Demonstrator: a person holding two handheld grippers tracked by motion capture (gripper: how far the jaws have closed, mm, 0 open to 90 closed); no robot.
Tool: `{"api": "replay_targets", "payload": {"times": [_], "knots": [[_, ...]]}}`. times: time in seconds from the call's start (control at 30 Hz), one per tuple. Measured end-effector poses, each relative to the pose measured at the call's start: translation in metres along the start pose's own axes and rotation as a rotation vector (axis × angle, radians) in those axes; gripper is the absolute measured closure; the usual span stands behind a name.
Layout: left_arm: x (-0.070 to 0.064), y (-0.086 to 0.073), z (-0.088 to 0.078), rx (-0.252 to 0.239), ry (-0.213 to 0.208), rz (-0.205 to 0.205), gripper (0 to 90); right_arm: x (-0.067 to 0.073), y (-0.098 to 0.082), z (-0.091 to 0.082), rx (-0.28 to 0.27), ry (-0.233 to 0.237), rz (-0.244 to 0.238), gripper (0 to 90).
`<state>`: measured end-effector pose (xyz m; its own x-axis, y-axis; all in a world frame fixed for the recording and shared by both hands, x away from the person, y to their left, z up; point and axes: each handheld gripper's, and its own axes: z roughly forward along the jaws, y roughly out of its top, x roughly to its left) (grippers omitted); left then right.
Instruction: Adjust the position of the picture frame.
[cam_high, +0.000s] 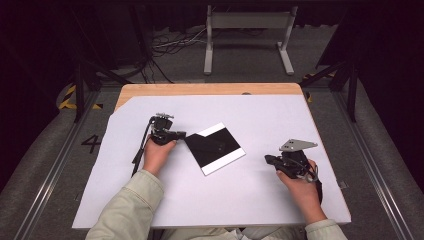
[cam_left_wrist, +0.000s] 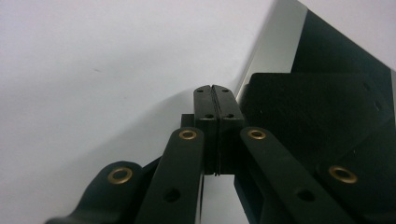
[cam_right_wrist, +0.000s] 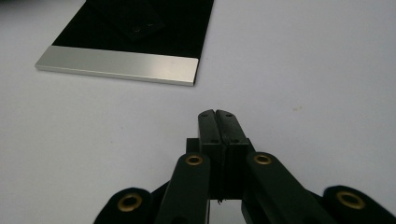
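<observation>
One white sheet (cam_high: 240, 200) is spread over nearly the whole of the wooden bench (cam_high: 200, 89), so that only a strip of bare wood is left at the far edge; the pale ground probably serves to set dark things off clearly. Near the middle of the sheet, a little to the left, a flat black panel (cam_high: 216, 145) is laid, turned cornerwise, with a bright silver strip (cam_high: 225, 162) along its near right edge and another along its far edge. A smaller black square flap (cam_left_wrist: 317, 116) is seen lying on top of the panel's left corner; it cannot be told whether it is a folded part of the panel or a separate piece.

The left tool (cam_high: 181, 135) is held at that left corner, touching or just beside it, and in the left gripper view its jaws are pressed together, with nothing seen between them. The placing suggests that the corner is being pinned or nudged rather than gripped, so that the panel is kept from sliding.

The right tool (cam_high: 268, 159) is held well apart from the panel, low over the bare sheet to the right, pointing back toward the silver strip. Its jaws are likewise closed on nothing, as the right gripper view shows. It is judged to be waiting while the other end is dealt with.
</observation>
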<state>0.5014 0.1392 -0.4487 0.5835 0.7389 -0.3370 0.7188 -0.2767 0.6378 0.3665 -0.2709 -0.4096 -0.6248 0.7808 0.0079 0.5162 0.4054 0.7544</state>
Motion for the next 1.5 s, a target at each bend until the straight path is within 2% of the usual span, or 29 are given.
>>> {"api": "replay_targets", "payload": {"times": [0.3,0.47,0.5,0.63,0.7,0.77,0.87,0.9,0.97,1.47,1.5], "knots": [[-0.021,-0.002,-0.002,0.078,0.004,0.099,90.0,0.0,0.004,0.003,0.0,0.014,-0.011,89.9],[-0.029,-0.004,-0.003,0.114,-0.022,0.131,90.0,0.001,0.006,0.004,-0.002,0.019,-0.013,89.8],[-0.032,-0.005,-0.003,0.129,-0.03,0.148,90.0,0.0,0.006,0.004,-0.002,0.021,-0.016,89.9],[-0.038,-0.007,-0.003,0.142,-0.047,0.176,90.0,0.0,0.008,0.005,-0.002,0.024,-0.015,89.6],[-0.042,-0.009,-0.003,0.165,-0.079,0.194,90.0,0.001,0.01,0.008,0.001,0.032,-0.024,89.4],[-0.045,-0.01,-0.003,0.181,-0.088,0.201,90.0,0.002,0.011,0.009,0.003,0.034,-0.026,89.4],[-0.053,-0.012,-0.003,0.211,-0.094,0.25,90.0,0.004,0.013,0.01,0.001,0.038,-0.035,89.5],[-0.053,-0.012,-0.003,0.211,-0.094,0.25,90.0,0.004,0.013,0.01,0.0,0.038,-0.035,89.5],[-0.059,-0.013,-0.002,0.225,-0.106,0.277,90.0,0.003,0.013,0.01,-0.002,0.039,-0.037,89.5],[-0.09,-0.021,0.002,0.299,-0.198,0.379,90.0,0.001,0.014,0.01,0.012,0.04,-0.031,89.9],[-0.092,-0.021,0.002,0.301,-0.202,0.377,90.0,0.0,0.014,0.01,0.016,0.039,-0.027,89.9]]}}
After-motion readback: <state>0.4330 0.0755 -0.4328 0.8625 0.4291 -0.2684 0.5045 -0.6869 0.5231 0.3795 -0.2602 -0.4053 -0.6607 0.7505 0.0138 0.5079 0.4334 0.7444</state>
